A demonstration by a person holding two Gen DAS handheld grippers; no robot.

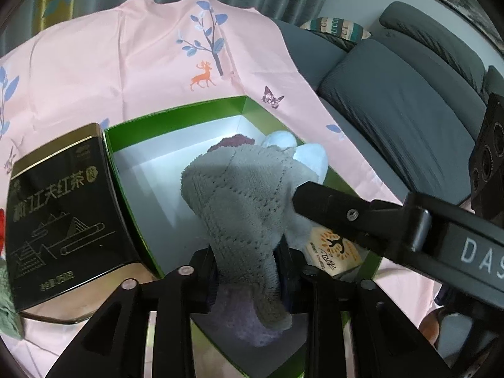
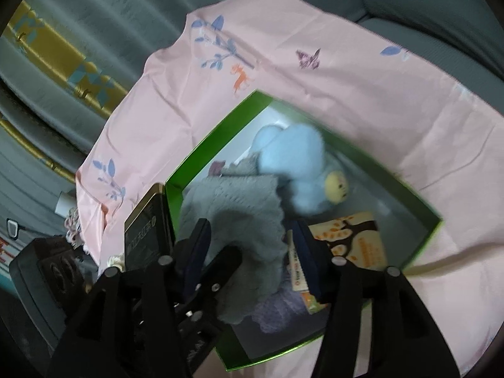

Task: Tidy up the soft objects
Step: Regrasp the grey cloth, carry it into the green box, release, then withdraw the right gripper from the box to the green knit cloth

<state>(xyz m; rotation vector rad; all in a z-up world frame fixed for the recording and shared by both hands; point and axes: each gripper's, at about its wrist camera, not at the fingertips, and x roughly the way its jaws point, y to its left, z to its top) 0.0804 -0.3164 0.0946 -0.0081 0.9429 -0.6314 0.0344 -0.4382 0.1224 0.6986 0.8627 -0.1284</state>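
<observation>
A limp grey knitted cloth (image 1: 242, 208) drapes into the green box (image 1: 176, 116), its lower end between the left tongs (image 1: 249, 275), whose pads flank it loosely. Right tongs (image 2: 249, 252) stand apart. Light, floppy; best pinched at a bunched fold.

Left claw (image 1: 249, 278) and right claw (image 2: 249, 258) angle downward, parted.

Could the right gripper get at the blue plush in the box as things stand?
Probably yes: the blue plush lies uncovered just past the right gripper, in the open green box; only the grey cloth sits between the fingers.
</observation>
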